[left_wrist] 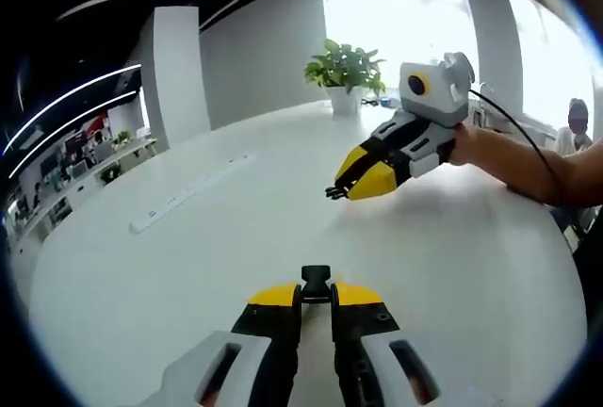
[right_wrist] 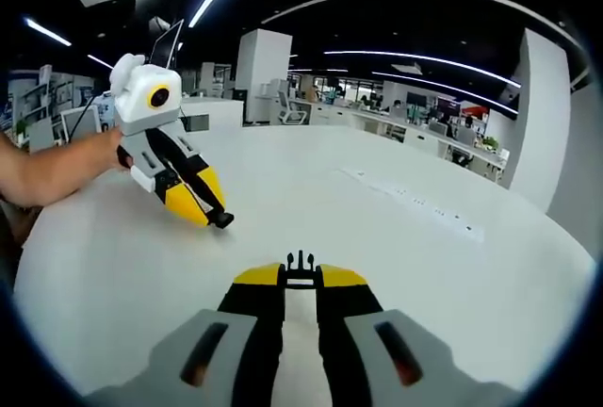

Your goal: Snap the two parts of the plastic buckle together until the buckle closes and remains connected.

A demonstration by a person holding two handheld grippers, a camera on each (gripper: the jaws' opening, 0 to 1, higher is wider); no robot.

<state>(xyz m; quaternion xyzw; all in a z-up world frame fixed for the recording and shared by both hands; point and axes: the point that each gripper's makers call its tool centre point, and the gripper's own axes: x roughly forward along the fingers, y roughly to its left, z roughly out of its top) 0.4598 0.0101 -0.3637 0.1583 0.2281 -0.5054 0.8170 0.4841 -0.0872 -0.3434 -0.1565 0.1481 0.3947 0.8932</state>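
- Our left gripper (left_wrist: pixel 316 296) has its fingers pinching the socket half of the buckle (left_wrist: pixel 316 278).
- Our right gripper (right_wrist: pixel 300 277) pinches the pronged half (right_wrist: pixel 300 263).
- Both hover above the desk (left_wrist: pixel 170 275), well apart.
- Next we must align and push the 2 halves together.

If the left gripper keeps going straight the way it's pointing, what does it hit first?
Likely nothing soon: ahead of the left gripper lies bare white table. The right gripper sits off to the right.

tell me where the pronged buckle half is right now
The pronged buckle half sits clamped in the right gripper tips, above the white table.
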